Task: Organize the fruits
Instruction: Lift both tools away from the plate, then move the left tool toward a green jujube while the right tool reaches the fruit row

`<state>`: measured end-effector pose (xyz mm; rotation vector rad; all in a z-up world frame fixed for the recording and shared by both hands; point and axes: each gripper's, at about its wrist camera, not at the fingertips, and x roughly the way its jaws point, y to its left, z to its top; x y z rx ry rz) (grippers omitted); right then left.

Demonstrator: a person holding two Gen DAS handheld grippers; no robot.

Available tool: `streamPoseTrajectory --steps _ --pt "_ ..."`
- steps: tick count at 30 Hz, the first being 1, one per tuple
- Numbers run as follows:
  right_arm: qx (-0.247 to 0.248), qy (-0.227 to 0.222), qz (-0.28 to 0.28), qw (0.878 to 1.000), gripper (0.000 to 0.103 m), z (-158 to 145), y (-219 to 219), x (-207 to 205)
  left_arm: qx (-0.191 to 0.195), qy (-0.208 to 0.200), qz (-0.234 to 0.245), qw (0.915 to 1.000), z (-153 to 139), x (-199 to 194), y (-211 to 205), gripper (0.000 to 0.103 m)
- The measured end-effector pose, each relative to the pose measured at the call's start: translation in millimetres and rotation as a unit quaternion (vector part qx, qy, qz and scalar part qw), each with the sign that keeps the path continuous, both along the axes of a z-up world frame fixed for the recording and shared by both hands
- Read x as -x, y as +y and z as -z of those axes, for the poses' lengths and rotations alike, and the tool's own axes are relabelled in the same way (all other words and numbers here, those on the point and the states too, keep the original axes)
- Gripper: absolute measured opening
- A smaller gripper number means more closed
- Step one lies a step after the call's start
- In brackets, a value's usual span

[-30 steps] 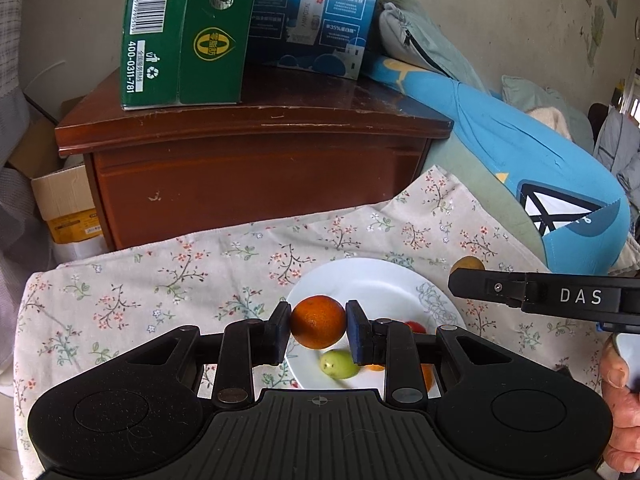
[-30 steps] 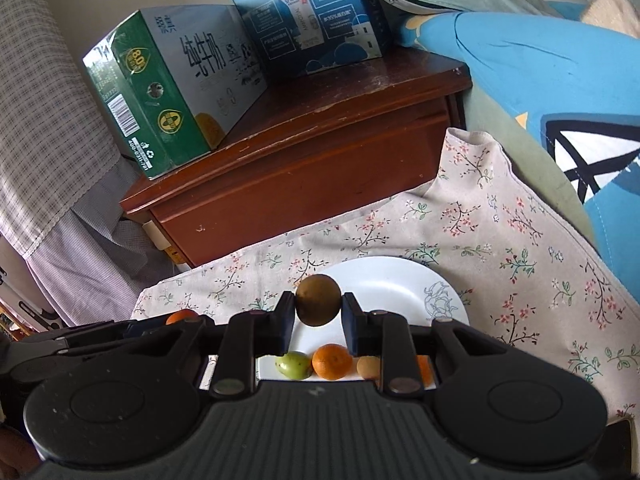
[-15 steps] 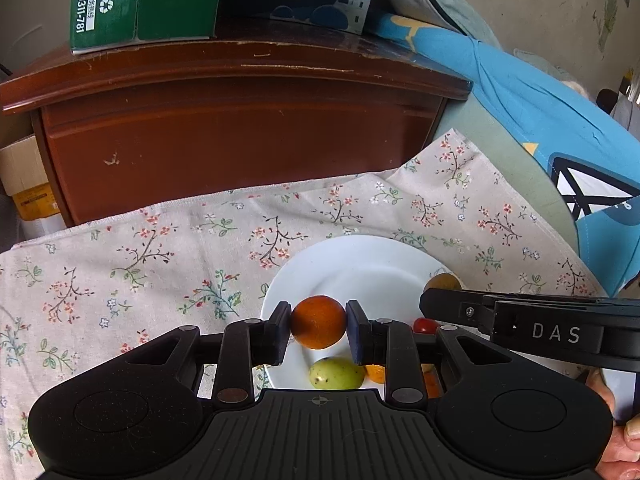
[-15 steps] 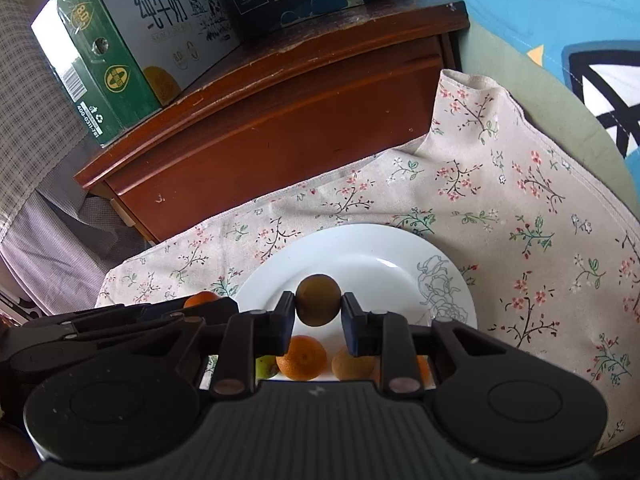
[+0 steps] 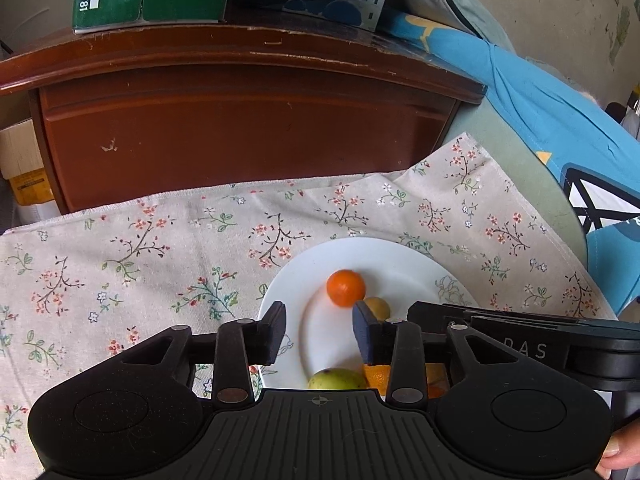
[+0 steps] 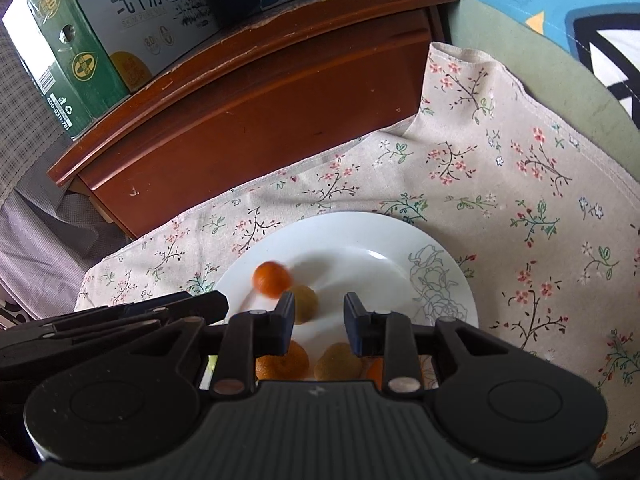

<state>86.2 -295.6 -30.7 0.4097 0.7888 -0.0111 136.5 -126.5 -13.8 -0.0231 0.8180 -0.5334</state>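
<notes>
Left gripper (image 5: pixel 319 334) jaws opening, nothing between. Right gripper (image 6: pixel 316 322) jaws opening, empty. Green fruit (image 5: pixel 337 379) nearest on white plate (image 5: pixel 404 256); orange (image 5: pixel 346 287) and brown fruit (image 6: pixel 305 303) touching at plate centre. Floral cloth (image 5: pixel 160 256) over table. Wooden cabinet (image 5: pixel 240 128) behind, green carton (image 6: pixel 72 44) on top.

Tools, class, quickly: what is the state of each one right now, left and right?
Left tool: opening, nothing between its pads; the orange lies on the plate.
Right tool: opening, empty; the brown fruit lies on the plate.
</notes>
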Motion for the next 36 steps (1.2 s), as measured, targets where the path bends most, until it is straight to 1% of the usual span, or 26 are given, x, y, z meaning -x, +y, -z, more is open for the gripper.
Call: streamPoseTrajectory --steps 1,3,4,6,7,11,12,14,15,17,19,21,25,28,29,36 --pt "-0.001 -0.001 -0.001 1.000 0.029 -1.5 0.3 0.4 -0.001 -0.006 -0.003 1.0000 -3.7 1.5 0.9 0.046" --pt "0.001 -0.006 -0.003 1.000 0.030 -5.1 2.0 1.5 -0.003 -0.019 -0.008 0.9998 -11.5 5.0 3.0 0.058" --pt "0.004 -0.008 -0.006 1.000 0.030 -6.9 3.3 2.0 -0.004 -0.025 -0.010 0.9996 -15.4 7.0 4.3 0.060" --pt "0.009 -0.012 -0.012 1.000 0.035 -11.2 6.0 3.6 -0.008 -0.030 -0.022 0.9993 -24.0 10.8 9.3 0.077" --pt "0.009 -0.015 -0.014 1.000 0.036 -13.7 7.3 5.1 -0.011 -0.029 -0.029 0.9991 -27.5 12.7 12.6 0.079" --pt "0.011 -0.024 -0.020 0.999 0.040 -22.3 12.5 13.2 -0.020 -0.037 -0.050 0.9979 -40.6 20.4 28.0 0.081" --pt "0.013 -0.027 -0.023 0.999 0.042 -24.7 14.7 16.1 -0.020 -0.037 -0.056 0.9975 -43.3 22.3 33.0 0.081" --pt "0.018 -0.032 -0.030 0.999 0.046 -29.1 19.3 21.9 -0.011 -0.037 -0.069 0.9969 -48.3 25.7 42.7 0.083" --pt "0.020 -0.036 -0.035 0.999 0.047 -31.2 22.4 25.2 -0.004 -0.033 -0.073 0.9968 -50.8 27.2 48.1 0.086" --pt "0.027 -0.040 -0.045 0.998 0.047 -34.5 29.0 31.6 0.007 -0.025 -0.079 0.9966 -54.8 31.5 57.9 0.087" --pt "0.035 -0.044 -0.055 0.997 0.047 -36.8 35.4 36.5 0.003 -0.026 -0.085 0.9961 -58.5 37.4 66.0 0.087" --pt "0.038 -0.046 -0.061 0.996 0.048 -38.4 40.5 41.4 -0.003 -0.028 -0.089 0.9957 -62.0 44.1 74.6 0.090" --pt "0.030 -0.048 -0.067 0.996 0.048 -40.3 48.1 53.6 0.006 -0.024 -0.096 0.9950 -67.4 55.7 92.5 0.094" --pt "0.026 -0.050 -0.071 0.996 0.053 -40.7 54.2 64.8 0.003 -0.026 -0.099 0.9947 -70.3 63.9 101.6 0.095" --pt "0.025 -0.050 -0.073 0.996 0.054 -40.7 56.7 69.0 0.001 -0.027 -0.101 0.9945 -70.6 66.3 103.8 0.096" --pt "0.027 -0.048 -0.091 0.994 0.054 -36.7 75.1 92.3 -0.011 -0.017 -0.107 0.9940 -65.0 83.3 117.2 0.096"
